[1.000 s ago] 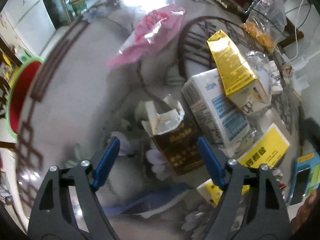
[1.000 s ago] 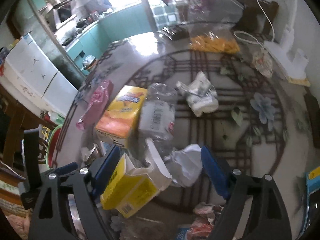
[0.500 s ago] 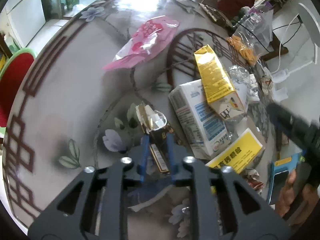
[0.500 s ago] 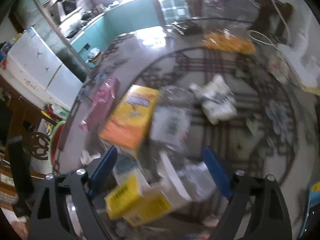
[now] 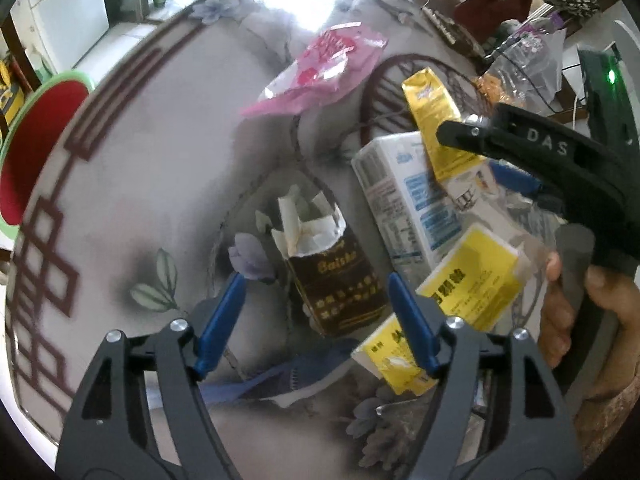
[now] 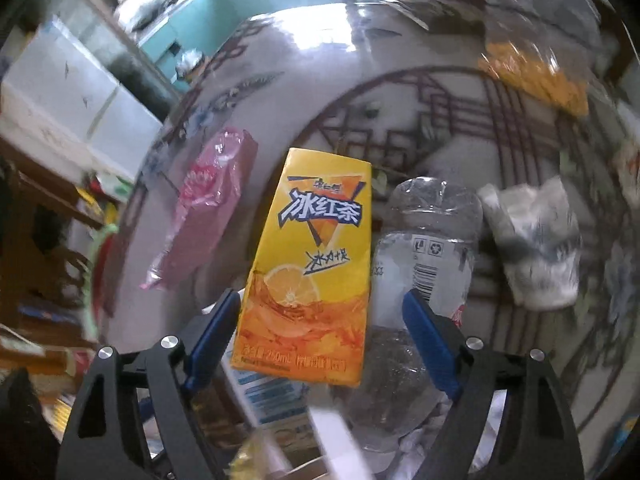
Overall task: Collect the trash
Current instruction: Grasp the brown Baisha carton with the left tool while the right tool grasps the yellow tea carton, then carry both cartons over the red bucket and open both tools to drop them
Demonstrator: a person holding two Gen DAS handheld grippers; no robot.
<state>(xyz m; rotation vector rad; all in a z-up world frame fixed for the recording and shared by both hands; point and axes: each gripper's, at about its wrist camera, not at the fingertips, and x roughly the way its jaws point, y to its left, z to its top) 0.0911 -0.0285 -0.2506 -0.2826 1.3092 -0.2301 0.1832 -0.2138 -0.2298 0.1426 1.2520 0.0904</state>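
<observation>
Little is judged collected: the brown cigarette pack (image 5: 336, 280), iced tea carton (image 6: 308, 276), milk carton (image 5: 404, 196) and pink wrapper (image 5: 320, 72) are left on the table (image 5: 132, 184). Having just reopened, the left gripper (image 5: 316, 320) is spread around the pack, nothing held; the right gripper (image 6: 320, 340), narrowing, is open over the tea carton.

You are looking at a round table (image 5: 120, 208) with a glossy patterned top. Lying on it around the torn brown carton (image 5: 332, 276): a pink wrapper (image 5: 320, 72) beyond it, a white-and-blue carton (image 5: 404, 200) beside it, yellow boxes (image 5: 468, 284) nearer you.
</observation>
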